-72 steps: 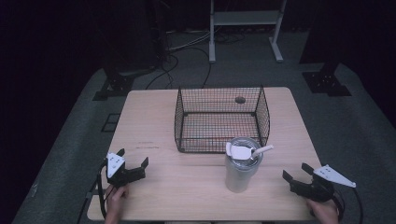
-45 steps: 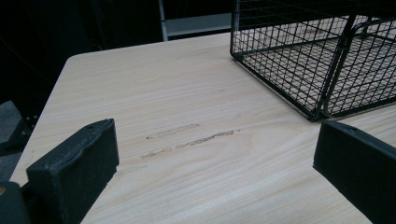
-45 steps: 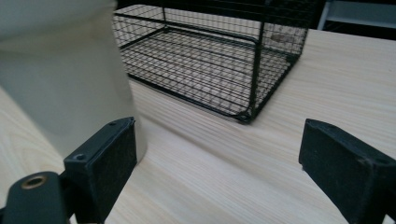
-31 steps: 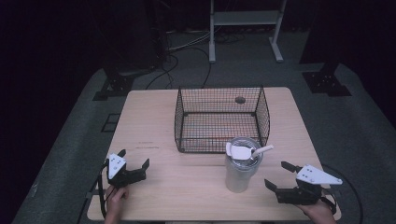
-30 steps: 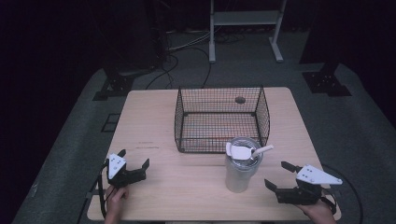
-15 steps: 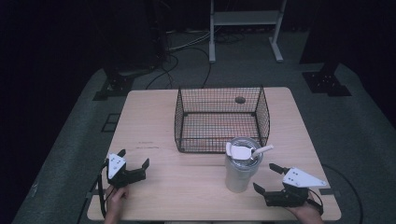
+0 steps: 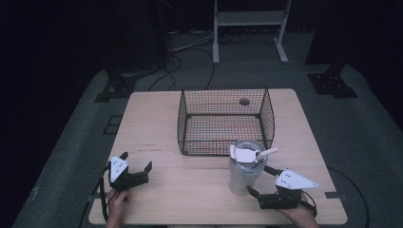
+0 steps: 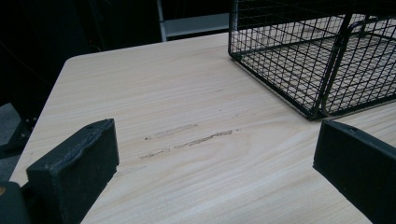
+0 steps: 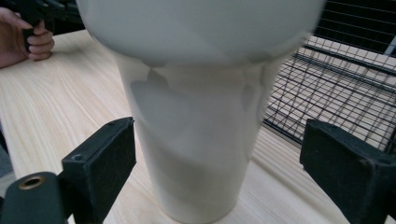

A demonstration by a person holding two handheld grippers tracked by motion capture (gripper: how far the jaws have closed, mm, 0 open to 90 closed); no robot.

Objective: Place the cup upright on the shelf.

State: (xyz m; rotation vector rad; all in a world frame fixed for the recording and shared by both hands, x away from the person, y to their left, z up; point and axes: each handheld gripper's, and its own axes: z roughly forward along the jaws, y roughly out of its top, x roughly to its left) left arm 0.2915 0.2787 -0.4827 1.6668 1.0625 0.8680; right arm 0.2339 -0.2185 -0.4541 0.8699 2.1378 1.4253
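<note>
A tall white tumbler (image 7: 243, 172) with a clear lid and a straw stands upright on the wooden table (image 7: 190, 156), just in front of the black wire basket (image 7: 223, 121). My right gripper (image 7: 263, 181) is open beside the tumbler's lower right, with a jaw on each side of its base. Up close in the right gripper view the tumbler (image 9: 196, 112) stands between the wide-apart jaws, apart from both pads. My left gripper (image 7: 136, 162) rests open near the table's front left, nothing between its jaws.
The wire basket (image 8: 317, 51) is empty and sits at the table's middle back. A small dark hole (image 7: 244, 101) marks the tabletop behind it. Scuff marks (image 8: 191, 140) lie on the wood ahead of the left gripper. A metal stand (image 7: 249, 28) is on the floor beyond.
My right gripper has slid left from the table's right edge until its jaws flank the tumbler's base. The left gripper has stayed put.
</note>
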